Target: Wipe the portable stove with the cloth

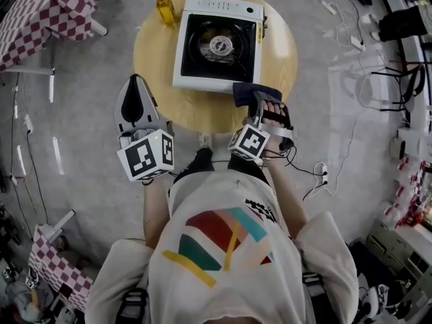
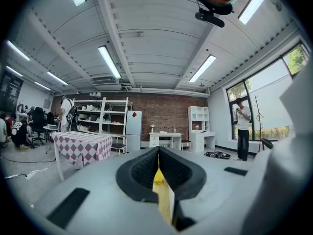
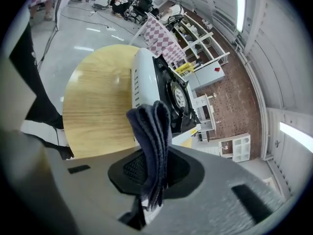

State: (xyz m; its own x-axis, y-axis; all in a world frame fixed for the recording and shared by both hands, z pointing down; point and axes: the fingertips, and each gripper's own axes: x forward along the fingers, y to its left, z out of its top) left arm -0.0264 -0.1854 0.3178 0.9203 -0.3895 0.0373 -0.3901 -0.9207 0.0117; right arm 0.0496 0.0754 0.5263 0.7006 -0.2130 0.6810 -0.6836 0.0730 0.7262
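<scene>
Occlusion first: in the head view the cloth [image 1: 250,92] covers the fingertips of your right gripper [image 1: 260,105] and overlaps the near right corner of the portable stove [image 1: 217,44]; you cannot tell from that view whether fabric touches metal. The right gripper view settles the grip: your right gripper [image 3: 156,155] has its jaws clamped on the dark blue cloth [image 3: 152,129], which stands up folded between them, with the stove [image 3: 164,89] beyond it on the round wooden table [image 3: 95,109]. Your left gripper [image 1: 135,90] sits at the table's [image 1: 158,59] left edge, well apart from the stove. In its own view the left gripper [image 2: 159,153] has its jaws pressed together with nothing gripped, and only a thin yellowish strip shows through the slit, too narrow to identify. That view looks out at a ceiling and a brick wall. Both of your hands are mostly hidden under the marker cubes. Writing: the yellow label [image 1: 259,32] on the stove's right edge and the marks along its back panel are too small to read. An oil bottle [image 1: 164,7] with a black cap stands just left of the stove; no label is legible.
</scene>
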